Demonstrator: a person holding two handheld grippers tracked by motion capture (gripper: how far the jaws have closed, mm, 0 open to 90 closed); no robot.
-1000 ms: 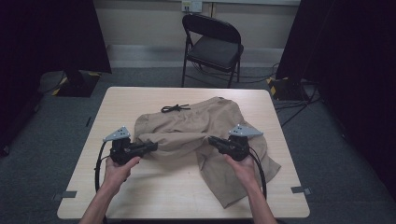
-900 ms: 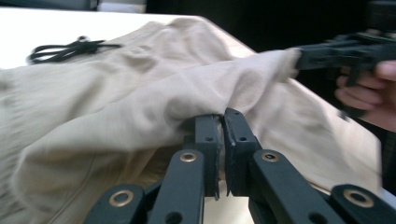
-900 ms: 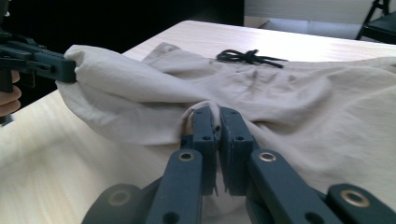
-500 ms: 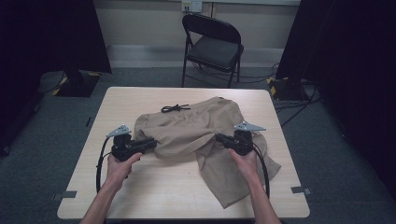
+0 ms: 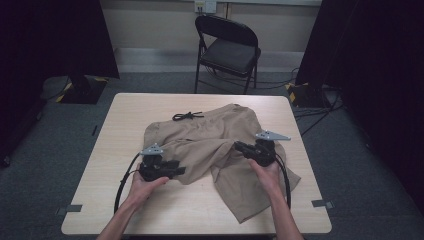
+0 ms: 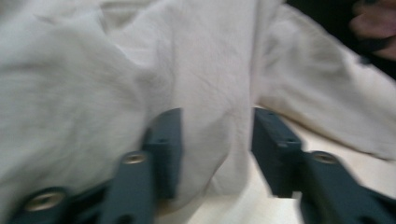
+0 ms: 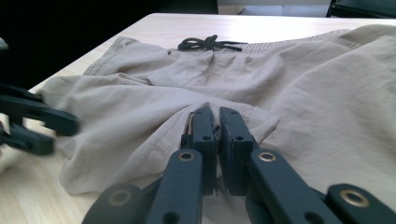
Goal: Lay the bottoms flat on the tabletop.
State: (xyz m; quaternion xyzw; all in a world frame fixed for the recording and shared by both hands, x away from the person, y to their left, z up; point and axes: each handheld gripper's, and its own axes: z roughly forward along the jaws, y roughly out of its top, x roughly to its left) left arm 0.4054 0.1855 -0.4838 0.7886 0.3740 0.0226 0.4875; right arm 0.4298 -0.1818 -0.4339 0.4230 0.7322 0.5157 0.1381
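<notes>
Crumpled beige shorts (image 5: pixel 210 145) with a black drawstring (image 5: pixel 187 116) lie on the light wooden table (image 5: pixel 150 210). My left gripper (image 5: pixel 180 170) sits low at the cloth's near-left edge. In the left gripper view its jaws (image 6: pixel 217 149) have just been opening and stand apart, with a fold of the shorts (image 6: pixel 210 93) loose between them. My right gripper (image 5: pixel 237 146) is over the right half of the garment. In the right gripper view it (image 7: pixel 215 126) is shut on a pinched ridge of the beige fabric (image 7: pixel 140 107); the drawstring (image 7: pixel 208 44) lies beyond.
One trouser leg (image 5: pixel 260 195) trails toward the table's near right corner. A black folding chair (image 5: pixel 227 52) stands beyond the far edge. Dark curtains flank the room, and cables run across the grey floor (image 5: pixel 310 95) at the right.
My left gripper has sunk toward the table and its jaws have parted from the fold they pinched. The right gripper has shifted slightly rightward, still clamped on the cloth.
</notes>
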